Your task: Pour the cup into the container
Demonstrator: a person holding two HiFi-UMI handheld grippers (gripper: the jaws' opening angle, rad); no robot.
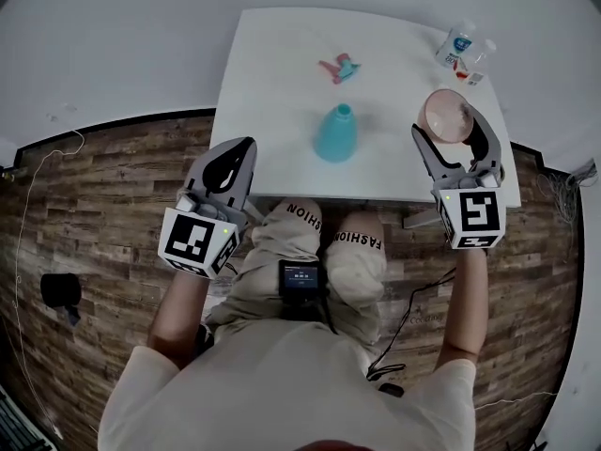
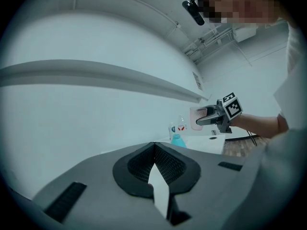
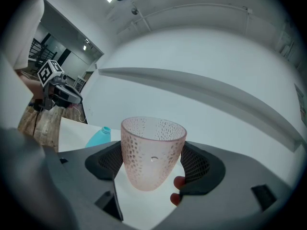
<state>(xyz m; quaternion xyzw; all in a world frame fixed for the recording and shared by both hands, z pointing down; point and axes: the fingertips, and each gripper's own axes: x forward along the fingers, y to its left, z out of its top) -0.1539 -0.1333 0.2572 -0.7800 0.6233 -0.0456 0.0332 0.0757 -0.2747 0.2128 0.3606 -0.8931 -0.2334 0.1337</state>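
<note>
The cup (image 3: 152, 150) – pink, translucent and dimpled all over – sits upright between the fingers of the right gripper (image 1: 449, 130), whose ribbed pads press on its two sides just below the rim. The left gripper view shows it held clear above the table (image 1: 272, 73), so the pick-up looks done. Whether anything is inside it cannot be told; the wall is cloudy, and only a small bead shows on it. Nothing has been tipped: the mouth faces up and the cup is not over its target. The container (image 1: 335, 133), a teal cone with a narrow open neck, stands on the table well to the left of the right fingers and a little beyond them, roughly between the two grippers. What is left, as a judgement, is most of the task – carrying the cup sideways until its lip is above that small neck, then tilting it, which will likely call for careful aim given how narrow the opening is. The left gripper (image 1: 242, 153) hangs off the near left edge of the table with its fingertips brought together on nothing, and it takes no part in the hold. Beyond the right fingers, at the far corner, stand some small bottles (image 1: 458, 43), and past the container lies a small pink and teal toy (image 1: 340, 66), both well apart from the pouring path.
</note>
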